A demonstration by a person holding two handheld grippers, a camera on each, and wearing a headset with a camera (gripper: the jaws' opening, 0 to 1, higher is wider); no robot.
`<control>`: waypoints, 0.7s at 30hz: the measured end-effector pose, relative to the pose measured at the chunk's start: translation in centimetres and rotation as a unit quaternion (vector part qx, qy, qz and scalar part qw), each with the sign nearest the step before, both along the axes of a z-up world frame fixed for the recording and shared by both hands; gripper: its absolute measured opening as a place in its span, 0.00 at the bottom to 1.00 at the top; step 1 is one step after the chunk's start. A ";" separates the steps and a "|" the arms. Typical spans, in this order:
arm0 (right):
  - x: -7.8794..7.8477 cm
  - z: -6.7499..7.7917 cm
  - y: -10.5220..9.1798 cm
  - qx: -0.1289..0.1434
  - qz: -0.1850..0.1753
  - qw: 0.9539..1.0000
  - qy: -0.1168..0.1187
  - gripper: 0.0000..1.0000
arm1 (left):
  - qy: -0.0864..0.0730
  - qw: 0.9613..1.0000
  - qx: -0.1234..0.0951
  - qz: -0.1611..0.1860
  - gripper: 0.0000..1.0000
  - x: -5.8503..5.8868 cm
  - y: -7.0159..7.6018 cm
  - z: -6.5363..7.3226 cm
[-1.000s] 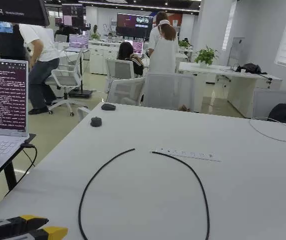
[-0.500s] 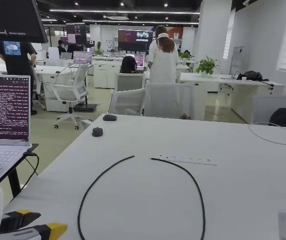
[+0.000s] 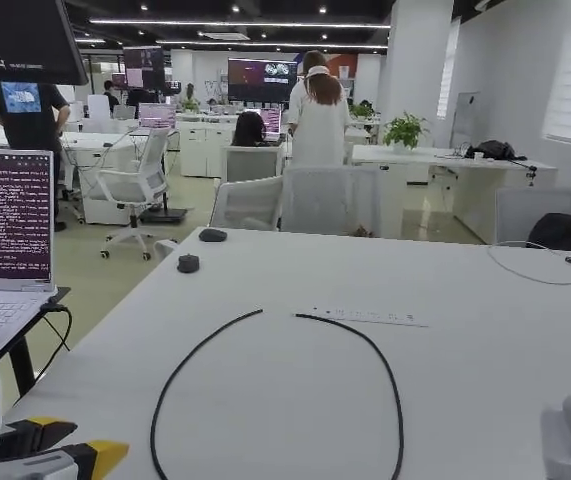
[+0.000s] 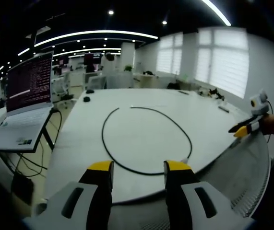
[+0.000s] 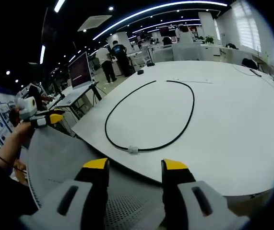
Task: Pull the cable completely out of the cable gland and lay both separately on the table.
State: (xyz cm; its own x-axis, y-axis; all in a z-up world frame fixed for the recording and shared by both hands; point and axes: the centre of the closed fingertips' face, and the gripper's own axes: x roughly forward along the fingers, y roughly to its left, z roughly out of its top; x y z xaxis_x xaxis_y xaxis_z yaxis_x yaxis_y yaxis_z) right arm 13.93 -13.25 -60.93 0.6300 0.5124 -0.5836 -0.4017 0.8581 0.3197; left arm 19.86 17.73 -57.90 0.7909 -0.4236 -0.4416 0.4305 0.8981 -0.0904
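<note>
Laptop (image 3: pixel 5 230) is off the table's (image 3: pixel 485 340) 9 o'clock edge and out of the work. Left gripper (image 4: pixel 139 166): yellow-tipped fingers apart, nothing between them, held short of the near table edge. Cable (image 4: pixel 102 134) lies on the table as an open loop, with both free ends at 12 o'clock on the far side and the closed bend nearest me. It's thin, black and round-jacketed, looks limp, and lies flat with no kinks. Gland (image 5: pixel 133 149) is the small white piece on that near bend, in line with the cable, so I read it as not yet pulled off. It's at about 1 o'clock from my left jaws and 12 o'clock from my right. Probably plastic, too small to make out nut or thread. Right gripper (image 5: pixel 136 165): fingers also apart, empty, and just short of the edge. Step in hand is the approach. My plan is to clamp the gland body with the right gripper and pinch the cable just beside it with the left, then pull straight along the cable axis, not sideways, so the seal doesn't bind. The gland sits mid-run, so I expect several re-grips. The table is smooth, white and low-friction, so I need to hold the gland firmly or it will just slide with the cable.
</note>
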 end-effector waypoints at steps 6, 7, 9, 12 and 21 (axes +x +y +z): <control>-0.1 -0.1 0.2 -0.007 0.010 1.000 0.003 0.44 | -0.001 1.000 0.004 0.001 0.41 -0.1 0.0 0.0; -0.1 -0.2 0.1 -0.006 0.009 1.000 0.003 0.44 | -0.003 1.000 0.003 0.003 0.41 -0.1 0.1 0.0; -0.1 -0.1 0.1 -0.002 0.006 1.000 0.001 0.44 | -0.007 1.000 -0.001 0.005 0.41 0.0 0.1 0.1; -0.1 -0.1 0.1 0.004 0.003 1.000 -0.001 0.44 | -0.010 1.000 -0.001 0.008 0.40 0.0 0.1 0.2; 0.0 0.0 0.2 0.013 0.004 1.000 -0.001 0.44 | -0.004 1.000 -0.002 0.007 0.39 -0.1 0.1 0.0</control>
